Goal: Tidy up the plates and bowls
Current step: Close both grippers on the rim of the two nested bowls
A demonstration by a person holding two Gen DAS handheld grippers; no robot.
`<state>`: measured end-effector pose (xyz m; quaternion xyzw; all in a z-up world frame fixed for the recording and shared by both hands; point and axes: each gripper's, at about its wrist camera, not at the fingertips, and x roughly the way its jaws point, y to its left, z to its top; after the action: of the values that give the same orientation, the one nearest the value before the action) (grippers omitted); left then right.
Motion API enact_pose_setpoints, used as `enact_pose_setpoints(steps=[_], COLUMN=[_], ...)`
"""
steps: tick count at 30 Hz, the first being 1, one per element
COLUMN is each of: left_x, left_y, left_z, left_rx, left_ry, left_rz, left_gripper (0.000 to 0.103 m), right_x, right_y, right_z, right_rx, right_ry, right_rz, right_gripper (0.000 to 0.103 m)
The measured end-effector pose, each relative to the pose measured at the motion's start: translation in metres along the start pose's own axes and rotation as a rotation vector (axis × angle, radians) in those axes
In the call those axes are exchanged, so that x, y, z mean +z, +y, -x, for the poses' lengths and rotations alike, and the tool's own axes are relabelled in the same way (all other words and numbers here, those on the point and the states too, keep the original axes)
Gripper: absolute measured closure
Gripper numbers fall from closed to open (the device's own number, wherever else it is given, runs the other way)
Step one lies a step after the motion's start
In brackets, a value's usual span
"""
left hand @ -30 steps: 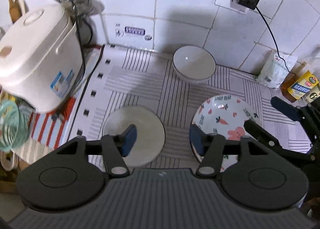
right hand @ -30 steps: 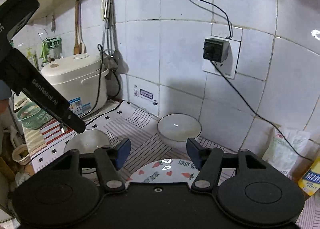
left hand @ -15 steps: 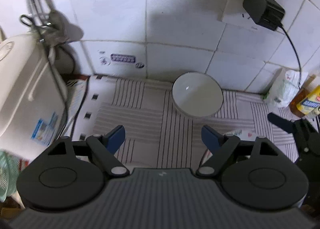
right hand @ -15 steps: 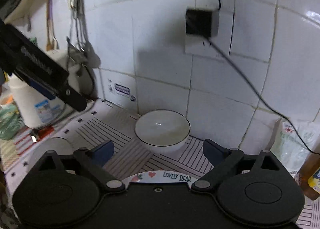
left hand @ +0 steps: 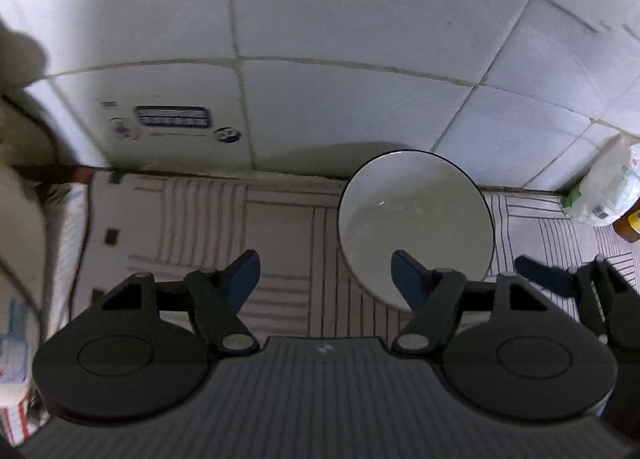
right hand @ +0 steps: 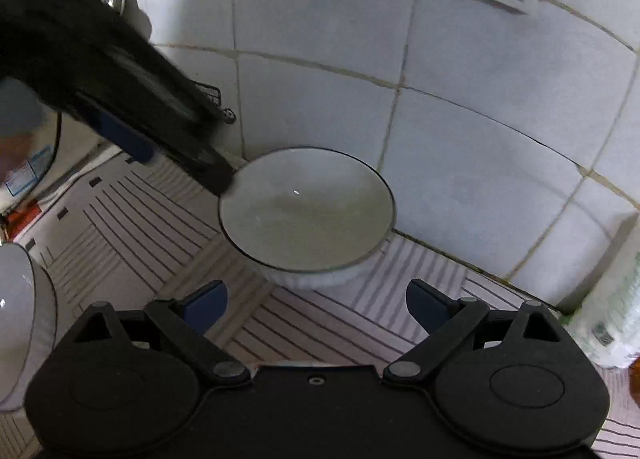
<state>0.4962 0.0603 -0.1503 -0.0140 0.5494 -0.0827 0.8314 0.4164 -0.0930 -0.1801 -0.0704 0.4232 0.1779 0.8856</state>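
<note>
A white bowl with a thin dark rim (left hand: pixel 416 211) (right hand: pixel 308 211) stands on the striped mat by the tiled wall. My left gripper (left hand: pixel 325 273) is open and empty, just left of the bowl, its right finger over the bowl's near left rim. My right gripper (right hand: pixel 316 303) is open and empty, just short of the bowl's near side. In the right wrist view the left gripper's finger (right hand: pixel 120 91) reaches the bowl's left rim. A second white dish (right hand: pixel 24 319) shows at that view's left edge.
The tiled wall (left hand: pixel 320 59) rises right behind the bowl. A white plastic bag (left hand: pixel 604 187) (right hand: pixel 612 307) lies at the right by the wall. A rice cooker (left hand: pixel 20 219) stands at the left. The striped mat (right hand: pixel 140 219) covers the counter.
Both grippers have moved forward and down toward the white bowl by the wall. The patterned plate and the grey plate have dropped out of the left view. Both jaws have widened.
</note>
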Motion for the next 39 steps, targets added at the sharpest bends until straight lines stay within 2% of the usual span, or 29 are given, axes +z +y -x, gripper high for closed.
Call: enact_pose_setpoints(steps=[3, 6, 8, 9, 10, 13, 16, 19, 23, 29, 35, 39], left_x=[0.007, 0.011, 0.013, 0.014, 0.015, 0.017, 0.018, 0.019, 0.017, 0.012, 0.007, -0.002], left_y=[0.0, -0.001, -0.002, -0.002, -0.002, -0.003, -0.001, -0.001, -0.01, -0.016, -0.016, -0.018], left_z=[-0.014, -0.024, -0.03, -0.033, -0.035, -0.042, -0.045, -0.045, -0.038, -0.014, 0.024, 0.056], left_rx=[-0.024, -0.038, -0.054, -0.055, -0.056, -0.06, -0.057, -0.058, -0.036, -0.026, -0.038, -0.042], left_ry=[0.014, 0.04, 0.052, 0.05, 0.051, 0.066, 0.057, 0.063, 0.057, 0.059, 0.058, 0.026], left_rz=[0.008, 0.003, 0.0, -0.002, -0.004, 0.001, 0.006, -0.003, -0.049, -0.08, -0.084, -0.067], left_gripper=[0.04, 0.048, 0.05, 0.054, 0.063, 0.082, 0.092, 0.097, 0.097, 0.097, 0.096, 0.095], right_x=[0.005, 0.006, 0.008, 0.008, 0.009, 0.011, 0.014, 0.016, 0.015, 0.013, 0.012, 0.011], right_y=[-0.002, -0.002, -0.003, -0.002, 0.001, 0.006, 0.001, -0.001, -0.001, -0.006, 0.004, 0.01], right_z=[-0.011, -0.023, -0.03, -0.031, -0.031, -0.038, -0.045, -0.05, -0.051, -0.036, 0.001, 0.033], right_rx=[0.025, 0.0, 0.013, 0.037, 0.042, 0.024, 0.031, 0.036, 0.048, 0.06, 0.062, 0.065], right_ry=[0.025, 0.035, 0.044, 0.041, 0.029, 0.03, 0.037, 0.037, 0.034, 0.008, -0.049, -0.1], right_rz=[-0.052, -0.035, -0.03, -0.019, 0.012, 0.034, 0.011, 0.033, 0.06, 0.032, -0.008, -0.018], right_gripper=[0.005, 0.005, 0.005, 0.005, 0.005, 0.005, 0.005, 0.004, 0.004, 0.004, 0.004, 0.004])
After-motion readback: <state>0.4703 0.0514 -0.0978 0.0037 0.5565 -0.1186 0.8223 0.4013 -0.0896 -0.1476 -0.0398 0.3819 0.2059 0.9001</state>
